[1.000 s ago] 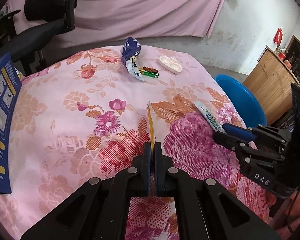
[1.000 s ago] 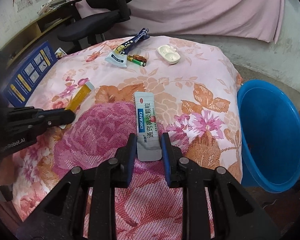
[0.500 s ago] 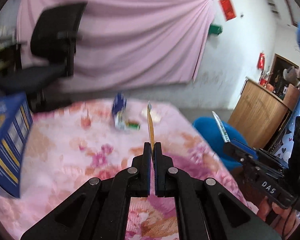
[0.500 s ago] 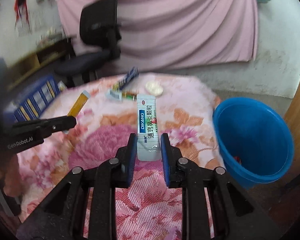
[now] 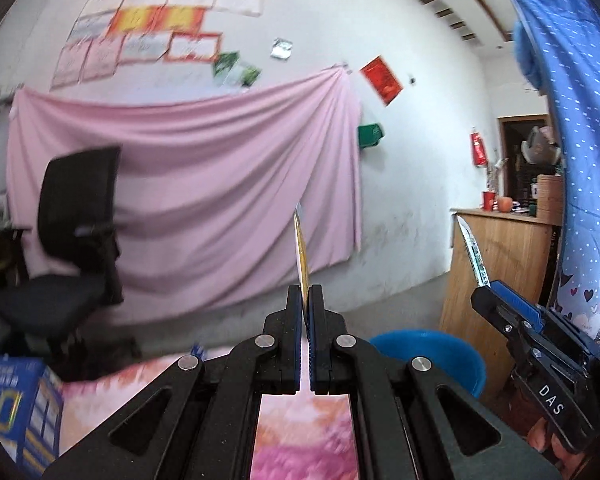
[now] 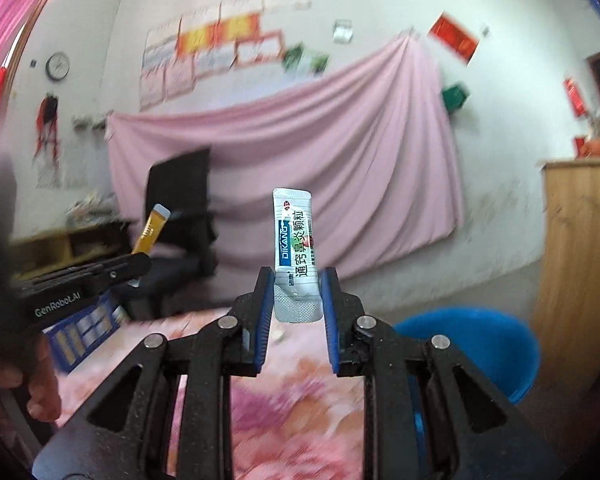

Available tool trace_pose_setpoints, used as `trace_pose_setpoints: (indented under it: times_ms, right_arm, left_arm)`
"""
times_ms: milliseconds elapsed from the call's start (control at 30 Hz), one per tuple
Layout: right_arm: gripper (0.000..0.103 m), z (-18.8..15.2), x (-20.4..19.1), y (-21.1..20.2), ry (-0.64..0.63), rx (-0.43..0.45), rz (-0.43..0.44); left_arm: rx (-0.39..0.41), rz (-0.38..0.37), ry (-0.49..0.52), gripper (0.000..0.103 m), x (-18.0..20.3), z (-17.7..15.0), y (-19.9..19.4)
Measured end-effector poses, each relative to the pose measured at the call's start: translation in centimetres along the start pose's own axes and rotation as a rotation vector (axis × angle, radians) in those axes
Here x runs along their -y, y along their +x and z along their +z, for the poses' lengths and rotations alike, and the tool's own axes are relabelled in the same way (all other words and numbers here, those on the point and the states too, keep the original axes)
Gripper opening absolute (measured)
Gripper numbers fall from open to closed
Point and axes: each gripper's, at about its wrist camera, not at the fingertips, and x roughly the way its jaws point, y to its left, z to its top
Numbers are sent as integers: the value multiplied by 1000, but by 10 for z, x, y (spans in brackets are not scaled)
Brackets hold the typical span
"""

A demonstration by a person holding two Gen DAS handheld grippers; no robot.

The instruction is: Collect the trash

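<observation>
Yellow flat packet (image 5: 301, 254) is pinched by the left gripper (image 5: 305, 300); white printed sachet (image 6: 295, 254) is held in the right gripper (image 6: 296, 292). Neither is dropped yet into the round blue plastic bin (image 6: 496, 344), near right.

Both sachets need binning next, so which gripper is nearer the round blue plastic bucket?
Right, as far as the views show. The right gripper, holding the white sachet, is just left of the blue bucket. The left gripper, pinching the yellow sachet, is further left.

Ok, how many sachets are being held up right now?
2. The yellow sachet is clamped in the left gripper; the white sachet stands between the right gripper's fingers. Others on the bed may be out of view.
</observation>
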Motion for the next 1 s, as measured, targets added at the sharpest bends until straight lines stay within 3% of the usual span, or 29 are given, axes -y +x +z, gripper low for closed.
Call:
trace_pose_setpoints:
  times_ms: [167, 433, 767, 1000]
  right_arm:
    - [52, 17, 16, -7, -64, 113, -93]
    - [52, 28, 42, -22, -80, 186, -212]
    - [52, 5, 83, -26, -18, 128, -337]
    - [52, -13, 104, -16, 29, 26, -366]
  left_arm:
    - [24, -49, 31, 1, 30, 6, 24]
    - [10, -113, 40, 1, 71, 1, 59]
    - [-40, -178, 62, 1, 102, -20, 96]
    - [-212, -221, 28, 1, 112, -35, 142]
